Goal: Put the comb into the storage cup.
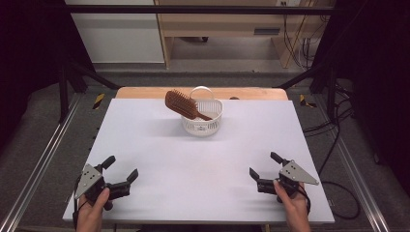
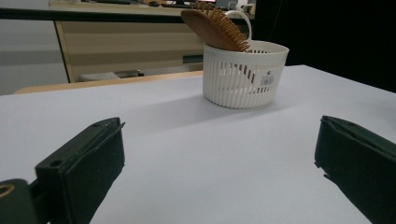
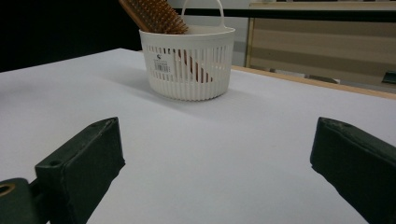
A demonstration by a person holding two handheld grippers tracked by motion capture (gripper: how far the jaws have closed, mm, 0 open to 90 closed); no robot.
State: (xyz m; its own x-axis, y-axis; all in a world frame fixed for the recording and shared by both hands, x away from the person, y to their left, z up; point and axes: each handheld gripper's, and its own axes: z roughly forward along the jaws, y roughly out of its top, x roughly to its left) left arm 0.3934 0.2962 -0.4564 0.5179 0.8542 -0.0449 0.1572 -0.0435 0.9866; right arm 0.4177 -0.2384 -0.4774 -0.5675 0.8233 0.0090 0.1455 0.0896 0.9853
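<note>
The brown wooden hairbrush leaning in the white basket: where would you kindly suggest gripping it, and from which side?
Grip the brown wooden hairbrush by its oval head, which juts above the white slotted plastic basket's left rim. Come from above left with the left tongs; the handle is down inside the basket.

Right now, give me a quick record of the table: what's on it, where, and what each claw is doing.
surface: white table
basket: white slotted basket, far centre, handle up
brush: wooden hairbrush, handle down in the basket, head leaning out over the rim
left claw: left claw near edge, open, holding nothing
right claw: right claw near edge, open, holding nothing
contact: neither claw touches basket or brush
</note>
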